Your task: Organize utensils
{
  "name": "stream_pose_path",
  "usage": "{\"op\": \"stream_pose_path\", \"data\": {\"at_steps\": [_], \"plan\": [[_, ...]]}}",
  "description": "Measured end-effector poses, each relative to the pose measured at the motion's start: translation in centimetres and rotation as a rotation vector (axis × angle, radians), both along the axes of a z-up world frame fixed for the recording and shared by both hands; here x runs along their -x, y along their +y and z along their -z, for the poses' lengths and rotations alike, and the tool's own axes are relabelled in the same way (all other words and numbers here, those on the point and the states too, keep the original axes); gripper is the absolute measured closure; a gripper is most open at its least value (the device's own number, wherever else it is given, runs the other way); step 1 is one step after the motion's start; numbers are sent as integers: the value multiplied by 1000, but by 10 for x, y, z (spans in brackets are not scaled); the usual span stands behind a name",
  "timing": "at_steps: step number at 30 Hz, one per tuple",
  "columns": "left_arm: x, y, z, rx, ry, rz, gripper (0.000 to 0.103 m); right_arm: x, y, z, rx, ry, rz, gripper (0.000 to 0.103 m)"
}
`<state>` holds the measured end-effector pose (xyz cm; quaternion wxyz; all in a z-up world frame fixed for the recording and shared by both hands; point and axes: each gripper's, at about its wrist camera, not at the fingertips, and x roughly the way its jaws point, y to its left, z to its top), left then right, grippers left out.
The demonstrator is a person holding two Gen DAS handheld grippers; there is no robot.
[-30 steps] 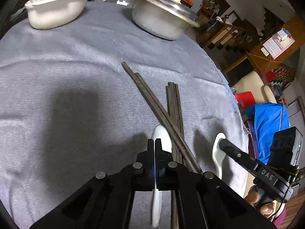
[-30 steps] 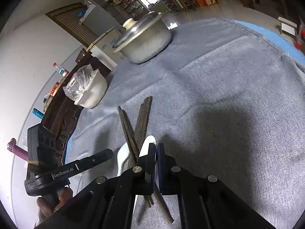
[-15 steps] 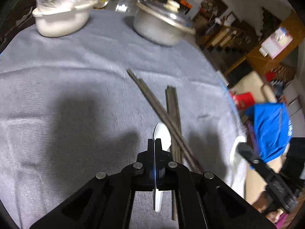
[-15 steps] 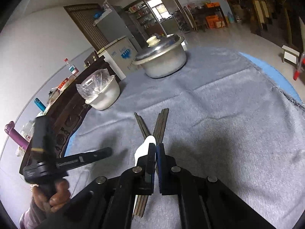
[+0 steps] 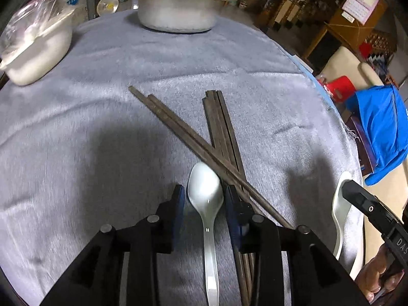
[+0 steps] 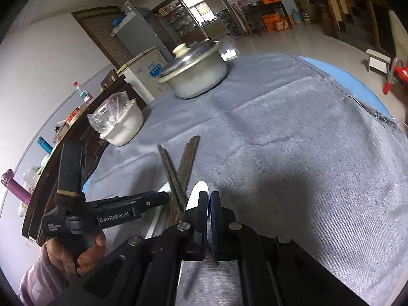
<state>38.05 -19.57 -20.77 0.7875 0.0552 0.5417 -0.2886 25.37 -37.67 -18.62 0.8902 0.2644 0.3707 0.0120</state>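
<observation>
A white spoon (image 5: 206,191) lies on the grey tablecloth (image 5: 102,127) between the fingers of my open left gripper (image 5: 204,199). Several dark chopsticks (image 5: 219,132) lie crossed beside it, also showing in the right wrist view (image 6: 178,168). A second white spoon (image 5: 340,214) lies near the right table edge, under my right gripper (image 6: 208,204), whose jaws are shut; its bowl tip (image 6: 197,188) shows left of the jaws, and I cannot tell whether the jaws grip it. The left gripper shows in the right wrist view (image 6: 163,197).
A lidded metal pot (image 5: 181,7) stands at the far edge. A white bowl with a plastic bag (image 5: 35,48) stands at the far left. The cloth's right edge (image 5: 331,107) drops to a chair with blue fabric (image 5: 380,127).
My left gripper has opened around the white spoon, which now lies on the cloth. Both cameras have tilted up and shifted a little.
</observation>
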Motion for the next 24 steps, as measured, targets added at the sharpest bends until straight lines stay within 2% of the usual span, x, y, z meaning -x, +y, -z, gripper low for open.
{"op": "stream_pose_path", "data": {"at_steps": [2,9,15,19,22,24], "plan": [[0,-2,3,-33,-24,14,74,1,-3,0,-12,-2,6,100],[8,10,0,-42,-39,18,75,4,-4,-5,-23,-15,9,100],[19,46,-8,16,-29,-78,75,12,14,-24,1,-67,-7,100],[34,73,-43,119,-100,-135,75,29,32,-52,33,-160,-10,100],[54,93,-79,179,-193,-179,75,46,44,-73,72,-240,7,100],[72,110,-105,247,-257,-218,75,61,54,-89,91,-306,22,100]]}}
